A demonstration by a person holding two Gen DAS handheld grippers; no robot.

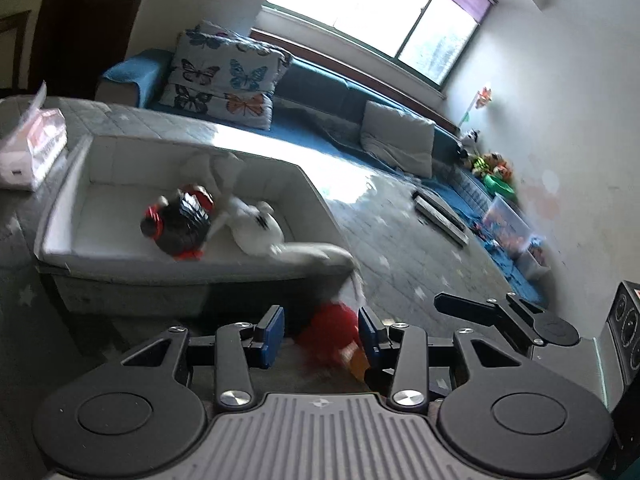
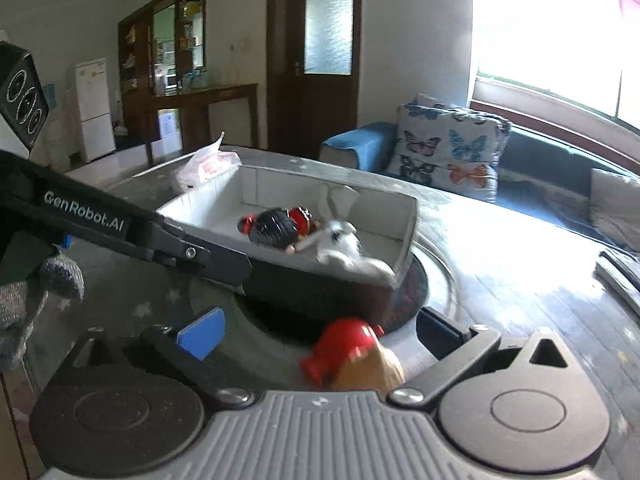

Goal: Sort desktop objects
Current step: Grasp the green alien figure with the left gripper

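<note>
Red toy, white box, butterfly-print cushion.

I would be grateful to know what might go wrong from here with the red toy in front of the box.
The red toy sits off-centre between the open right hand-held gripper fingers, near the right one, so closing may knock it aside. The left hand-held gripper crowds the same toy; the two may collide. The white plush drapes over the white box rim and might snag or fall.

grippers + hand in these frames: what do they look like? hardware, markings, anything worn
Both grippers, left gripper and right gripper: black linkage arms, silver pivot screws, blue finger pads, ribbed grey housing. White "GenRobot.AI" lettering on the left gripper's black arm. Grey knit glove on the hand.
</note>
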